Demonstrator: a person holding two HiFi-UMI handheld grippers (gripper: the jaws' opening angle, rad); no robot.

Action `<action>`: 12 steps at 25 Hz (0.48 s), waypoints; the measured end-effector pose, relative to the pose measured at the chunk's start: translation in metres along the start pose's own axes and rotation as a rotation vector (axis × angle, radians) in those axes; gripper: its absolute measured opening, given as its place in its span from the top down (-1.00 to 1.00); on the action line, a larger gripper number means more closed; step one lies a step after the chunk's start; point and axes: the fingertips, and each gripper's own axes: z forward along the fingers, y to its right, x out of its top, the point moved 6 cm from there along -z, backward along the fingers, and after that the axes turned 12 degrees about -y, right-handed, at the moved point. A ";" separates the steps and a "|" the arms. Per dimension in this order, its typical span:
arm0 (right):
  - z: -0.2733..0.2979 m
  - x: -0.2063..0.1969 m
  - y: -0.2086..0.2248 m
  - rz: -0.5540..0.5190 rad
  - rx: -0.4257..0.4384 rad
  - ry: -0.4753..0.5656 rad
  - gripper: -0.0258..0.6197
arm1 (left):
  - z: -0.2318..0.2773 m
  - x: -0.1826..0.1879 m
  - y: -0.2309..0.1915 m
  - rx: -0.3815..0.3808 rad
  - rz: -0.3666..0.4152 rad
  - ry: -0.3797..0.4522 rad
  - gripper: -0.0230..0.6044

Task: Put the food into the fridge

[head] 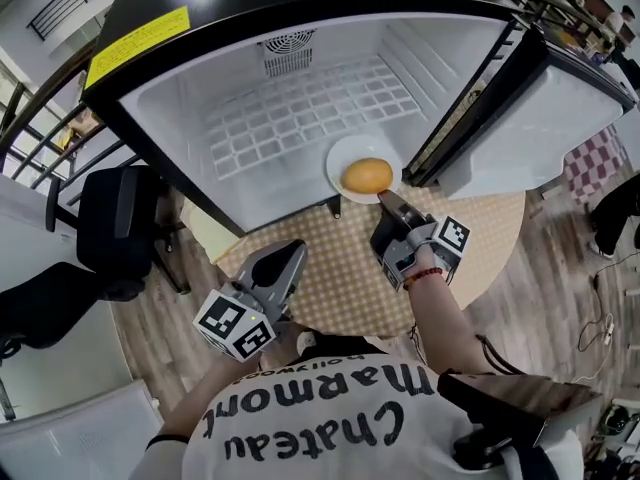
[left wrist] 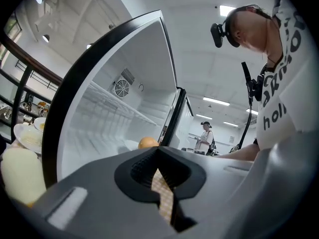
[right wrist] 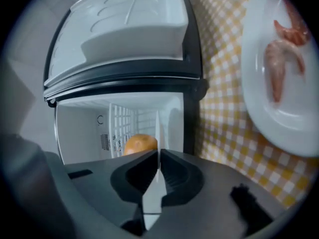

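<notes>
An orange round food (head: 367, 175) lies on a white plate (head: 345, 158) at the open fridge's (head: 290, 108) front edge, low on its right side. My right gripper (head: 385, 200) is shut on the plate's near rim; in the right gripper view the plate (right wrist: 152, 203) shows edge-on between the jaws, with the orange food (right wrist: 139, 144) beyond my right gripper (right wrist: 158, 156). Back over the checked table, my left gripper (head: 295, 253) is shut and holds nothing. In the left gripper view, my left gripper (left wrist: 159, 171) points at the fridge with the orange food (left wrist: 148, 142) inside.
The fridge door (head: 540, 118) stands open at the right. A second plate (right wrist: 264, 108) with shrimp (right wrist: 279, 63) rests on the checked tablecloth (head: 470, 228). More plates of food (left wrist: 27, 136) sit left of the fridge. A black chair (head: 115, 218) stands at the left.
</notes>
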 end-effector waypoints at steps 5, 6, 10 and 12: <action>0.024 0.025 0.006 -0.014 -0.037 -0.017 0.83 | 0.009 0.000 -0.009 0.039 -0.007 -0.021 0.91; 0.027 0.029 0.007 -0.016 -0.042 -0.014 0.83 | 0.009 -0.001 -0.011 0.041 -0.013 -0.020 0.91; 0.036 0.038 0.010 -0.005 -0.059 0.002 0.83 | 0.006 -0.008 -0.019 0.061 -0.036 -0.020 0.91; 0.039 0.040 0.011 -0.003 -0.067 0.003 0.83 | 0.006 -0.008 -0.021 0.071 -0.046 -0.024 0.91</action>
